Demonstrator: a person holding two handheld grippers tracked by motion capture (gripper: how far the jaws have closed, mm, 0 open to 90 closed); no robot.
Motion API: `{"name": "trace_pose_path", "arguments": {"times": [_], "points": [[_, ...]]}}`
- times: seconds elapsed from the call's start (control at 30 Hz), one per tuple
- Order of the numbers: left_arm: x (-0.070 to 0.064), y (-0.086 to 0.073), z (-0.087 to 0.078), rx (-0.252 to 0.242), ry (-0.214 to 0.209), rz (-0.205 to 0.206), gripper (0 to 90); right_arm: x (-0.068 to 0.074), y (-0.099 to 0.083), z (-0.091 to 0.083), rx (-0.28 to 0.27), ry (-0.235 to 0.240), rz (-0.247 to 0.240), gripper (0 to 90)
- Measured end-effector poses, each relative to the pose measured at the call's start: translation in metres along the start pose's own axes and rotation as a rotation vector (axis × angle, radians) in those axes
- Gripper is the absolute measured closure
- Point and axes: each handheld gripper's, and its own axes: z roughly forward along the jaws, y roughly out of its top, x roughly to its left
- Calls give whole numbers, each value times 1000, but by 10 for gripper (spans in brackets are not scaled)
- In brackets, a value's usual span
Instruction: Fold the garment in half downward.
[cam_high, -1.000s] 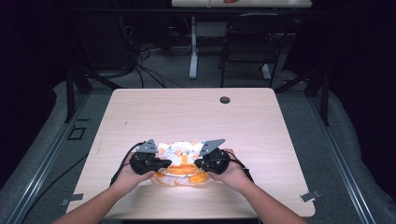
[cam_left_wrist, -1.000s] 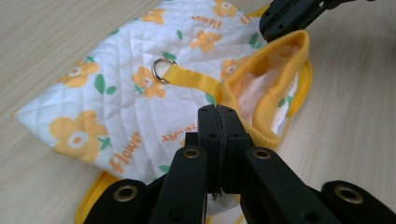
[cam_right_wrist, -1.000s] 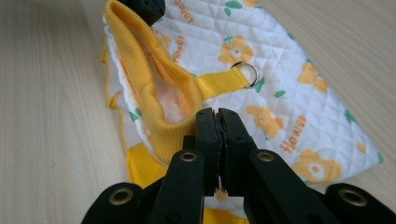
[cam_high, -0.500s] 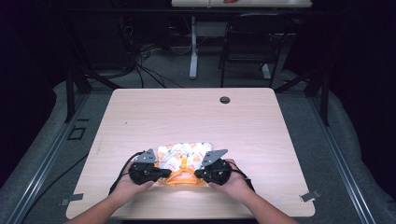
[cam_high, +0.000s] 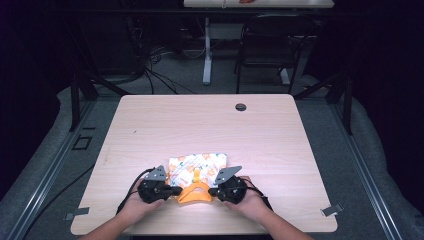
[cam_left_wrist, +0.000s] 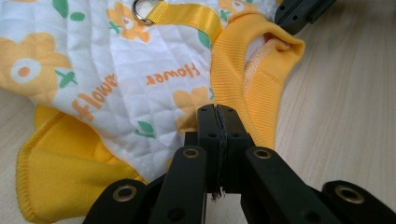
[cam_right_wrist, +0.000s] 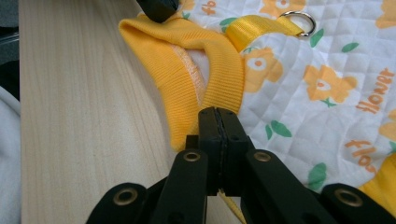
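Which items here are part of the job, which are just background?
In use: flower-print garment, left gripper, right gripper, both shut on its orange collar.
Background: table, grommet hole, chair, floor cables.

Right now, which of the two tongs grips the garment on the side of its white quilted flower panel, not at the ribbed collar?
The left tongs: they pinch the garment where quilted fabric meets orange trim. The right tongs clamp the ribbed collar.
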Motion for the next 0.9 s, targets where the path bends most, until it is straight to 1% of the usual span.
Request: {"name": "trace_pose_path", "arguments": {"times": [0.07,0.2,0.27,0.3,0.33,0.4,0.5,0.63,0.67,0.9], "points": [[1,0,2,3,3,2,894,-1,-1,1,-6,5,4,898],[2,-1,3,7,-1,-5,895,-2,-1,2,0,6,6,899],[3,-1,3,7,-1,-7,895,-4,-1,2,9,3,-1,898],[3,-1,4,8,0,-7,895,-4,-2,2,2,5,12,899],[3,0,4,10,0,-6,895,-4,-2,3,0,9,15,899],[3,0,4,14,5,0,895,-4,-2,3,1,8,16,898],[4,1,5,13,10,-4,895,-5,-2,3,-3,4,18,898],[9,4,5,13,19,-10,895,-9,0,3,2,-5,20,898],[10,4,6,11,22,-12,895,-11,0,4,1,-2,21,898],[19,8,8,4,32,-33,894,-18,0,5,-10,-14,56,896]]}}
